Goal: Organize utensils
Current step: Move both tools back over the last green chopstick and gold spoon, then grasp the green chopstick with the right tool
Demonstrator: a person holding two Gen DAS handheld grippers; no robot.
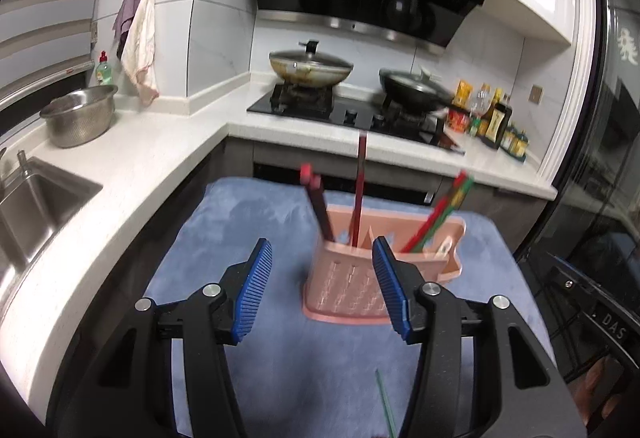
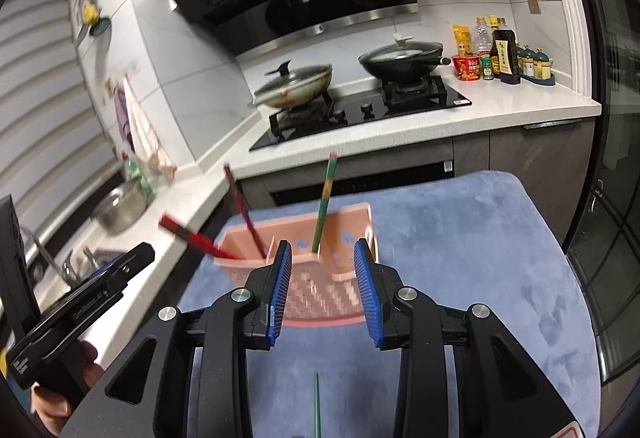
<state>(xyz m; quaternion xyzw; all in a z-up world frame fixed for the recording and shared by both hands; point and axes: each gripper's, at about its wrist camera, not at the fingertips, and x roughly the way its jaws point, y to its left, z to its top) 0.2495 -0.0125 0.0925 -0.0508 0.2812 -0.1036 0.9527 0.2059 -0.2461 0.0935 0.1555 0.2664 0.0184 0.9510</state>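
A pink slotted utensil holder [image 1: 352, 290] [image 2: 320, 298] stands on a blue mat [image 1: 240, 206] [image 2: 460, 238]. Its left compartment holds black-and-red chopsticks [image 1: 318, 208] and a dark red one [image 1: 360, 190]. The right compartment has red and green chopsticks [image 1: 436, 218] [image 2: 325, 198]. One green chopstick [image 1: 386, 406] [image 2: 317, 406] lies flat on the mat, close under both grippers. My left gripper [image 1: 321, 242] is open just in front of the holder's left half. Facing the holder's middle, my right gripper [image 2: 322, 244] is also open. Neither one has anything between its pads.
A white counter wraps the left and back, with a sink [image 1: 36, 198] and a steel colander [image 1: 78, 116]. Two lidded pans [image 2: 296, 86] [image 2: 404, 58] sit on the hob [image 2: 360, 114]. Sauce bottles [image 2: 504, 54] stand at the right. A hand [image 2: 60, 378] holds the left gripper.
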